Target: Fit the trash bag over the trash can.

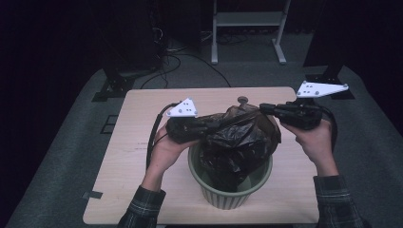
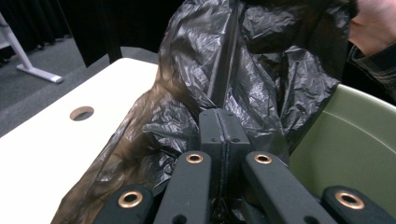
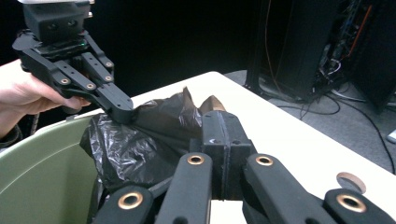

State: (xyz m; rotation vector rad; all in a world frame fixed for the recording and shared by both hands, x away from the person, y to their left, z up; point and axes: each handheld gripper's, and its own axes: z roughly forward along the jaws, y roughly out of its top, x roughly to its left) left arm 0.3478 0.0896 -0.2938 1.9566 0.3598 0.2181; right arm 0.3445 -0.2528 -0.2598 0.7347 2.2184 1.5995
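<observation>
We hold the black bag (image 1: 240,135) above the green bin (image 1: 228,190), the left tool (image 1: 216,124) and right tool (image 1: 266,108) each clamped on an opposite edge of the film, presumably to spread its mouth. Beneath both tools lies a pale worktop (image 1: 138,152); beyond them, a dark room with grey carpet (image 1: 370,142).

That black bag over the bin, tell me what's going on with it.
A person at a table is working a black plastic bag with a hand-held gripper in each hand. The left gripper is shut on the bag's edge on one side, and the right gripper is shut on it on the other side. The bag hangs crumpled between them, above and partly inside a green bin on the wooden table. It is not yet spread over the bin's rim.
</observation>
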